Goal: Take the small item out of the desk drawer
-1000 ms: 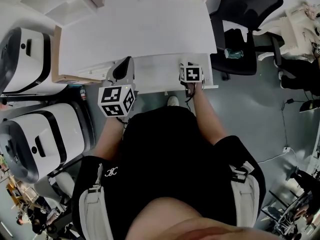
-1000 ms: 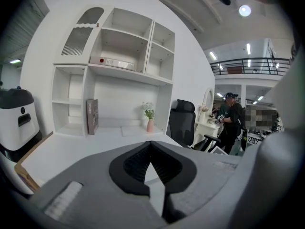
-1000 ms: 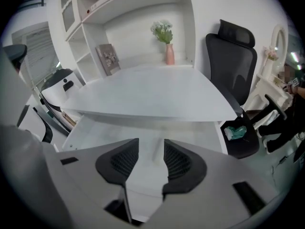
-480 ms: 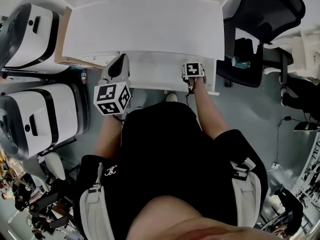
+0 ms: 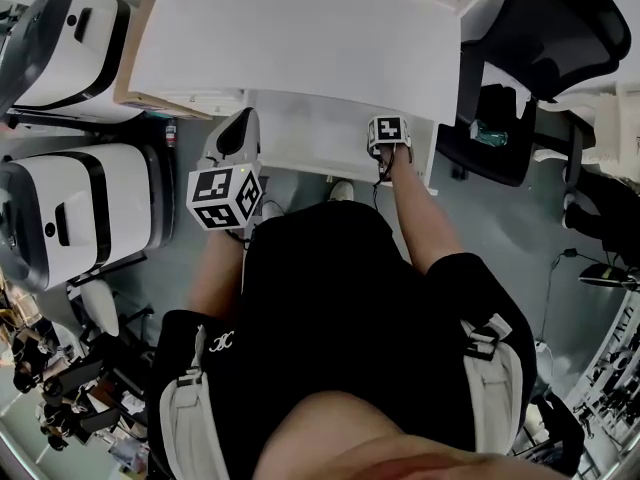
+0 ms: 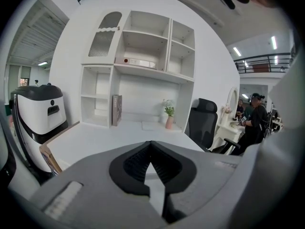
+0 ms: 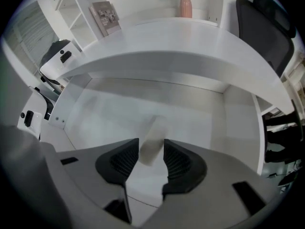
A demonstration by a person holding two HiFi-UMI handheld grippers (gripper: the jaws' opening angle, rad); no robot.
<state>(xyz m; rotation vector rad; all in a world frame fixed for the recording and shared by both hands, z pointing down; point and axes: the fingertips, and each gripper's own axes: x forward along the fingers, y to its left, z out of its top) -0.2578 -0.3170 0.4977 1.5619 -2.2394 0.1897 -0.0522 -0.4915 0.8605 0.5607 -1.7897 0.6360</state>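
Head view: the desk drawer (image 5: 310,143) stands pulled out under the white counter (image 5: 300,38). The right gripper (image 5: 386,140) hangs over the drawer's right part, and the left gripper (image 5: 240,138) is beside its left edge.

Left gripper view: its fingers (image 6: 136,163) are pressed together on nothing.

Right gripper view: its fingers (image 7: 178,159) are spread, and a small pale block (image 7: 153,142), blurred, sits in the gap above the drawer floor. It looks light, stiff and smooth, likely to slide. I would pinch it across its narrow sides, mid-length.

Bright, even overhead light; heavy fisheye distortion, black vignetted corners, soft blur on the small item (image 7: 152,140).
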